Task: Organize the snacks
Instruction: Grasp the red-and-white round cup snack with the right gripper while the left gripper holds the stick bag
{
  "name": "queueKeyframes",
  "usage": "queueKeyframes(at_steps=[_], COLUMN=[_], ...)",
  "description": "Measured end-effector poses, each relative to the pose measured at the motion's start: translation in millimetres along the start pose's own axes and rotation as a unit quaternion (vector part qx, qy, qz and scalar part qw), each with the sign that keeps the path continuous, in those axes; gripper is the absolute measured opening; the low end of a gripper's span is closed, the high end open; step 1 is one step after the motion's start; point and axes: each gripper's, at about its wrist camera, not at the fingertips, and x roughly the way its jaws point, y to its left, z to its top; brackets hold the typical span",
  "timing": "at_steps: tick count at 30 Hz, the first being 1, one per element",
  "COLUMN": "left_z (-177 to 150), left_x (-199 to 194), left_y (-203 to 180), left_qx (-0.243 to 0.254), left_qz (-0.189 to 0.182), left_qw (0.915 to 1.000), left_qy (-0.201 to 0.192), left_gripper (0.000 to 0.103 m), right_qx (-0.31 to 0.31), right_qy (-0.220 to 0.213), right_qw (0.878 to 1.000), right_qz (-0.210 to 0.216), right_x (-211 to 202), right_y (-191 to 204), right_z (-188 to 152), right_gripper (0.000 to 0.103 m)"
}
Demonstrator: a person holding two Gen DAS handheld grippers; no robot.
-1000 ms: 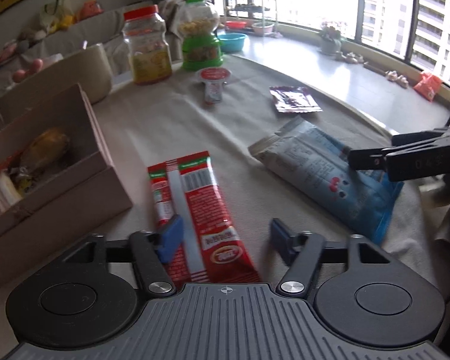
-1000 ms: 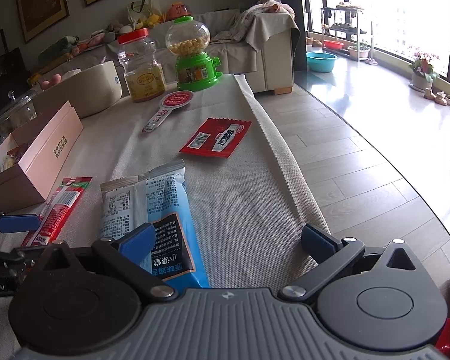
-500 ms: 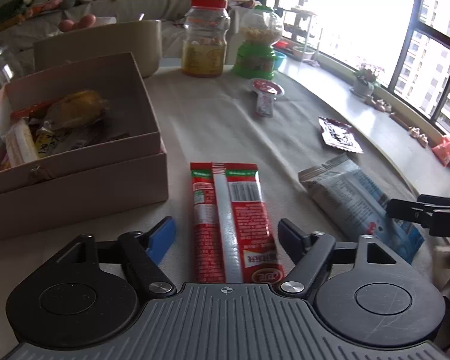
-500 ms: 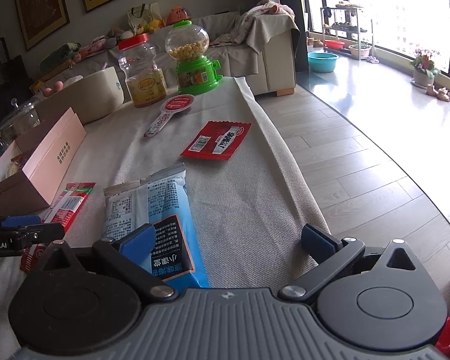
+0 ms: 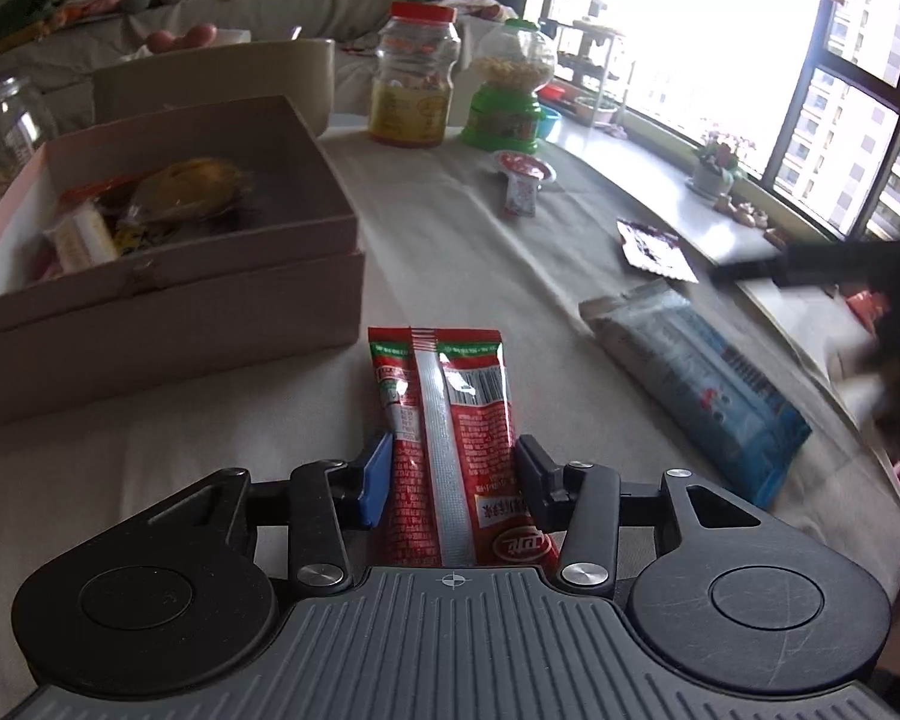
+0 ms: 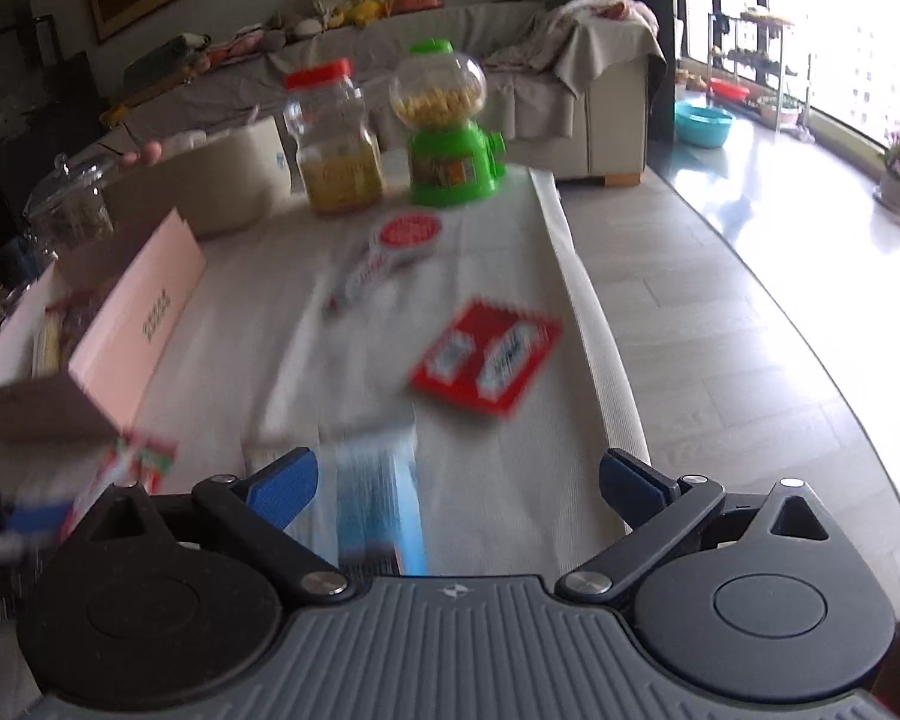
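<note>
Two jars (image 5: 414, 78), one box (image 5: 168, 276), four loose snack packets.

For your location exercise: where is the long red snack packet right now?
In the left wrist view the long red snack packet lies on the cloth between the left hand-held gripper's fingers, with the open snack box left and the blue packet right.
</note>
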Motion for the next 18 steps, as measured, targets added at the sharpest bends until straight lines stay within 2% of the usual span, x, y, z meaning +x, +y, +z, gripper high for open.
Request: queueKeyframes(at_steps=[3,7,9,11,13,14,15,18], left_z=[-6,-12,-14,-16,-18,-19,-19,-20], left_x=[-5,-4,-5,-5,-6,-5,-6,-6], left_y=[6,10,11,12,13,13,14,16], left_qx=[-0.009,-0.011,-0.014,-0.018,-0.018,-0.018,-0.019,-0.024], left_qz=[-0.014,-0.023,-0.027,-0.029,-0.031,-0.033,-0.034,-0.039], left_qw=[0.9998,0.9994,0.9990,0.9987,0.9985,0.9984,0.9983,0.9978], left_qy=[-0.005,-0.024,-0.032,-0.037,-0.041,-0.043,-0.044,-0.047], left_gripper=[0.050,0.050,0.050,0.050,0.050,0.050,0.050,0.050], right_qx=[0.001,0.025,0.006,-0.055,-0.099,-0.099,-0.089,-0.081], right_qy=[-0.005,0.023,0.026,0.020,0.039,0.051,0.048,0.057], right_qw=[1.000,0.999,1.000,0.997,0.991,0.991,0.992,0.994], right_qz=[0.002,0.012,-0.013,-0.059,-0.078,-0.075,-0.069,-0.041], right_x=[29,98,131,157,179,185,184,176], right_y=[14,32,46,68,84,86,86,83], right_z=[44,93,107,111,111,111,112,112], right_gripper=[0.101,0.101,0.099,0.093,0.079,0.077,0.072,0.045])
